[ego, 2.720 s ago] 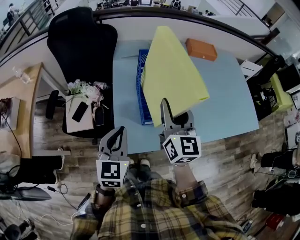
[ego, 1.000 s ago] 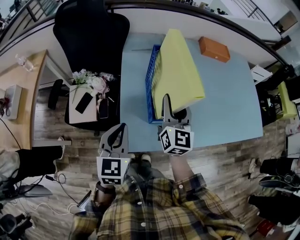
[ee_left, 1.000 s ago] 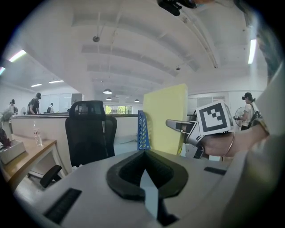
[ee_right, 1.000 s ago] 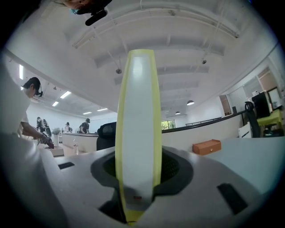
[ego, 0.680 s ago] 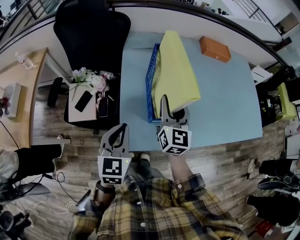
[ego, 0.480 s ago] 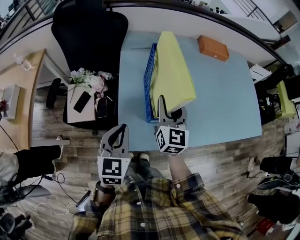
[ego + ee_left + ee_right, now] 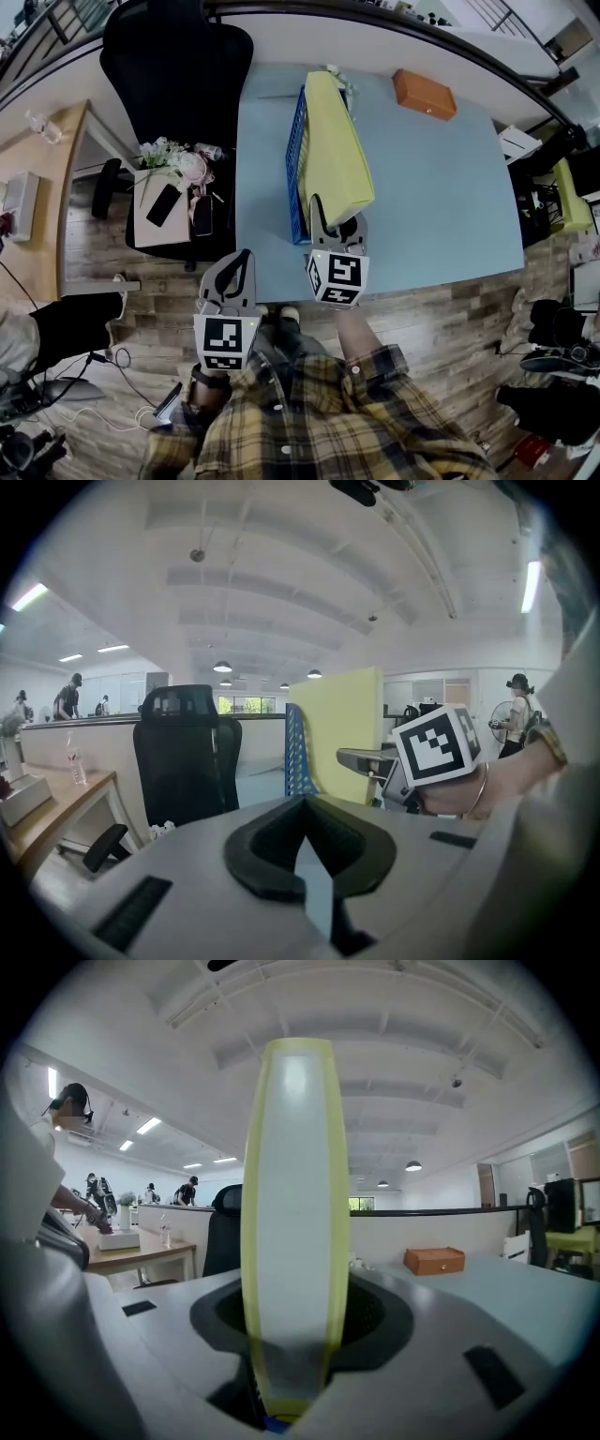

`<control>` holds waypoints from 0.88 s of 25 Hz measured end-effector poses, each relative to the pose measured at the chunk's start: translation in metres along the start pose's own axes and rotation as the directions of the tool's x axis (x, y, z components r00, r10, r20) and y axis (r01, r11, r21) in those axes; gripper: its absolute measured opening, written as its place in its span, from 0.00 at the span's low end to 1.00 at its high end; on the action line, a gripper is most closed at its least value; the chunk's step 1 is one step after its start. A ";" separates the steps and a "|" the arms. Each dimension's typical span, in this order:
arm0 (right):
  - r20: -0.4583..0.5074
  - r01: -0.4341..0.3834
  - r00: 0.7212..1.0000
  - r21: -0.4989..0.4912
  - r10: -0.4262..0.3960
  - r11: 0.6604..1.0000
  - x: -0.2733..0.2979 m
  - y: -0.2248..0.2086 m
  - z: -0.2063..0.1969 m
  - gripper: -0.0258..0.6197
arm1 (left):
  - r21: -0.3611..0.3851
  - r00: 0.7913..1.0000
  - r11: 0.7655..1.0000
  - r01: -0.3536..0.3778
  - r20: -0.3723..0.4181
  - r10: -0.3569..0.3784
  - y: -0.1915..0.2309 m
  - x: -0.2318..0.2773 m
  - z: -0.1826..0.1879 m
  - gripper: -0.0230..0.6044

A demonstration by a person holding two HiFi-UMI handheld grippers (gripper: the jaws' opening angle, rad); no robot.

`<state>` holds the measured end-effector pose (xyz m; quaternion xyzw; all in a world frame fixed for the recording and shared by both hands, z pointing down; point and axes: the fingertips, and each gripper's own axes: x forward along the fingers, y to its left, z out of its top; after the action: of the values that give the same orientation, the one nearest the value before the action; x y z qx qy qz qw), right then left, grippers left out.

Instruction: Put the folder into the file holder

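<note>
Left gripper [image 7: 240,266] hangs low before the person's body, jaws together, empty. Right gripper [image 7: 337,217] reaches forward over the table [image 7: 441,187], jaws opening around the near end of the yellow folder [image 7: 333,141], which stands on edge in the blue file holder [image 7: 296,169].
</note>
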<state>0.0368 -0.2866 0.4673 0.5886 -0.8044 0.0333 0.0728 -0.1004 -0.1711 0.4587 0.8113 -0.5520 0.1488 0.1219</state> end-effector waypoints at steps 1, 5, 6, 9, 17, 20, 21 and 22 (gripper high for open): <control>-0.006 0.001 1.000 -0.002 -0.001 1.000 0.000 0.000 -0.002 0.30 | -0.001 1.000 1.000 -0.001 0.000 0.001 0.000 0.000 0.000 0.02; -0.027 -0.010 1.000 -0.006 0.010 1.000 0.003 0.001 -0.007 0.31 | -0.004 1.000 1.000 -0.003 0.000 0.003 0.000 -0.001 -0.002 0.02; -0.032 -0.014 0.999 -0.006 0.014 1.000 0.003 0.001 -0.009 0.31 | -0.005 1.000 1.000 -0.003 0.000 0.003 0.000 -0.001 -0.002 0.02; -0.053 -0.018 0.998 0.001 0.018 1.000 0.002 -0.002 -0.013 0.31 | -0.005 1.000 1.000 -0.005 0.002 0.005 -0.001 -0.002 -0.002 0.02; -0.117 -0.032 0.993 0.016 0.033 0.999 0.000 -0.002 -0.036 0.34 | -0.006 1.000 1.000 -0.015 0.007 0.015 0.002 -0.006 -0.003 0.02; -0.117 -0.041 0.992 0.025 0.044 0.999 0.001 -0.002 -0.036 0.36 | -0.007 1.000 1.000 -0.016 0.009 0.016 0.002 -0.007 -0.003 0.02; -0.119 -0.044 0.992 0.030 0.047 0.999 0.001 -0.002 -0.036 0.36 | -0.007 1.000 1.000 -0.016 0.009 0.016 0.002 -0.007 -0.003 0.02; -0.120 -0.048 0.991 0.035 0.052 0.998 0.001 -0.002 -0.037 0.37 | -0.007 1.000 1.000 -0.016 0.009 0.016 0.002 -0.008 -0.003 0.02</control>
<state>0.0412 -0.2831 0.5035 0.5663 -0.8124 0.0836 0.1111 -0.1049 -0.1640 0.4587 0.8072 -0.5595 0.1441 0.1210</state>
